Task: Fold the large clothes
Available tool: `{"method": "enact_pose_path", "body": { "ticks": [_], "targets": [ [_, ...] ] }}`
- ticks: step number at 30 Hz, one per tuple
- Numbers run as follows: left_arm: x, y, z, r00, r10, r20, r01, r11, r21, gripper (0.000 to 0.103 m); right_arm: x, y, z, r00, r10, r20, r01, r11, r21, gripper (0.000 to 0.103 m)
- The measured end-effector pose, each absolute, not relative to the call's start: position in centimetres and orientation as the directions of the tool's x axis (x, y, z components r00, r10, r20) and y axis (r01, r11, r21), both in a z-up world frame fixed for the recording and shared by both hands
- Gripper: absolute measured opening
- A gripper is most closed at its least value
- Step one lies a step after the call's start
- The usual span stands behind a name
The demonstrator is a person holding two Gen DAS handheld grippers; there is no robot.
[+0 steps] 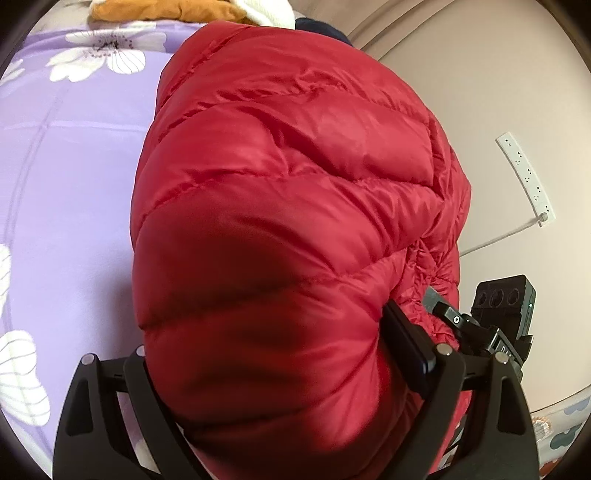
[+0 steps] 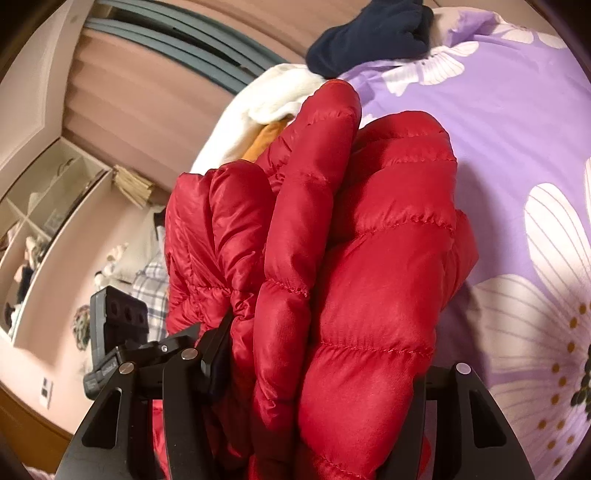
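**Red puffer jacket bunched in both grippers over the floral bed**

The left wrist view fills with 1 broad, smooth face of the red down jacket (image 1: 295,229): glossy nylon, quilted in wide puffy bands with stitched seams curving across it. The left gripper (image 1: 288,369) has its black jaws set wide around a thick roll of that padding, the fabric bulging out between and over them, so the jaws clamp on the jacket. To the left lies the lilac bedsheet (image 1: 66,192) printed with big white flowers. Only this view shows a white power strip (image 1: 526,177) with its cord on the pale floor to the right, and the right gripper (image 1: 491,321) seen from outside at the jacket's far edge.

The right wrist view shows the jacket (image 2: 351,258) differently: crumpled into several upright, finger-like folds with puckered seams. The right gripper (image 2: 317,387) holds a narrower bundle of these folds pinched between its jaws. Only here do a dark navy garment (image 2: 369,33), a white fleecy cloth (image 2: 258,107) and an orange piece (image 2: 264,142) appear heaped at the bed's far end, along with an open shelf unit (image 2: 40,221) against the pink wall and the left gripper's body (image 2: 122,343) low on the left. The sheet (image 2: 498,122) spreads to the right.
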State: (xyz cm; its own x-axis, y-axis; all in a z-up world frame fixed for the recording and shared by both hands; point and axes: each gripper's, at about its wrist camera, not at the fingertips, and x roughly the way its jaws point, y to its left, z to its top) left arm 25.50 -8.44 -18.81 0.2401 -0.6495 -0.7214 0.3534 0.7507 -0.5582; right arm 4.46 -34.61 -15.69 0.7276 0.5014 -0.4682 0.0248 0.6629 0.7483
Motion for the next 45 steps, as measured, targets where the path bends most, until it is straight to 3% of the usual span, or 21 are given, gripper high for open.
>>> {"method": "enact_pose_path", "body": {
  "ticks": [18, 34, 45],
  "targets": [
    [22.4, -4.8, -16.6, 0.365, -0.624, -0.691, 0.336, 0.78, -0.527, 0.091, 5.2, -31.9, -13.1, 0.703, 0.587, -0.403, -0.123, 0.658, 0.743, 0.058],
    [23.3, -0.4, -19.5, 0.442, -0.619, -0.649, 0.286, 0.783, -0.552, 0.091, 9.3, -28.6, -11.9, 0.647, 0.641, -0.412, -0.228, 0.679, 0.698, 0.058],
    [23.5, -1.7, -20.4, 0.472, -0.614, -0.632, 0.254, 0.782, -0.57, 0.091, 12.0, -26.7, -11.5, 0.611, 0.667, -0.426, -0.274, 0.683, 0.677, 0.058]
  ]
}}
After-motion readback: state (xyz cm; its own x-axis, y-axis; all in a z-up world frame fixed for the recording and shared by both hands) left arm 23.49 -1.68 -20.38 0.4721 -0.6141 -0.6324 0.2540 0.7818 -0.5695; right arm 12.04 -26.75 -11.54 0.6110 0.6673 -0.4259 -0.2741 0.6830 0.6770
